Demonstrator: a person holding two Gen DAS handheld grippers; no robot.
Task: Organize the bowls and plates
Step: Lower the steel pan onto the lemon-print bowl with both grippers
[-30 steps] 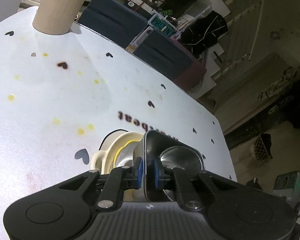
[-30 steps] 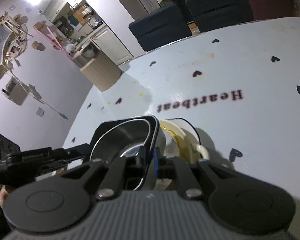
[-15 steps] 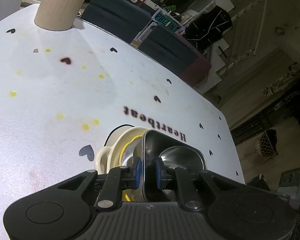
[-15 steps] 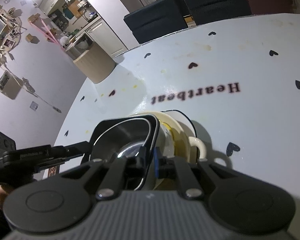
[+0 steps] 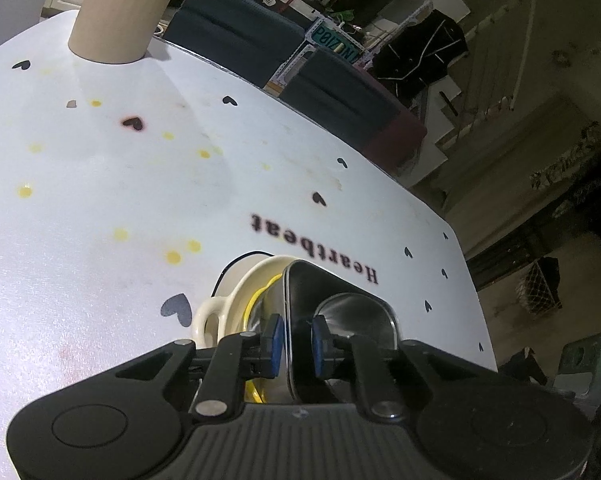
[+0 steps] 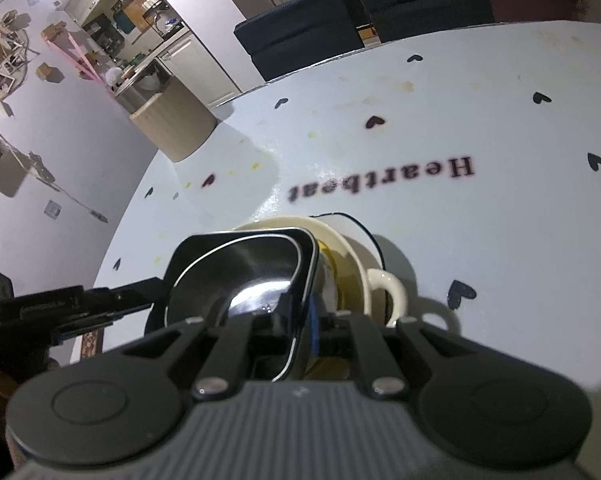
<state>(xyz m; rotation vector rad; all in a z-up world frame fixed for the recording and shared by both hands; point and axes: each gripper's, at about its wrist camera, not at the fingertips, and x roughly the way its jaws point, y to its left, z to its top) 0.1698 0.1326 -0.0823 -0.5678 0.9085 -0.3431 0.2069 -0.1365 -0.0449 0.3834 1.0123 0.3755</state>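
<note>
— See that? Both grippers have hold of the same black square steel bowl (image 5: 340, 320). The left gripper (image 5: 294, 344) has its blue pads either side of one wall; I'd say there's a sliver of gap on one side, though, so it may be straddling more than squeezing.

— And the right gripper (image 6: 306, 322) is clamped tight on the opposite wall. Where's the bowl sitting?

— Inside the cream handled bowl (image 6: 360, 260), on the white heart-print table (image 5: 140, 200). There's a yellow rim (image 5: 260, 300) showing between them, so there's likely another dish sandwiched in the stack. Whether the steel one is fully seated, I can't tell.

— What worries you?

— It looks tilted. If one hand lets go before the other, it could rock, or clatter against the ceramic. And if either pulls sideways while gripped, the whole stack might slide; that tablecloth looks slick.

— The tan container (image 5: 120, 12) in the corner?

— Well apart. No trouble there.
</note>
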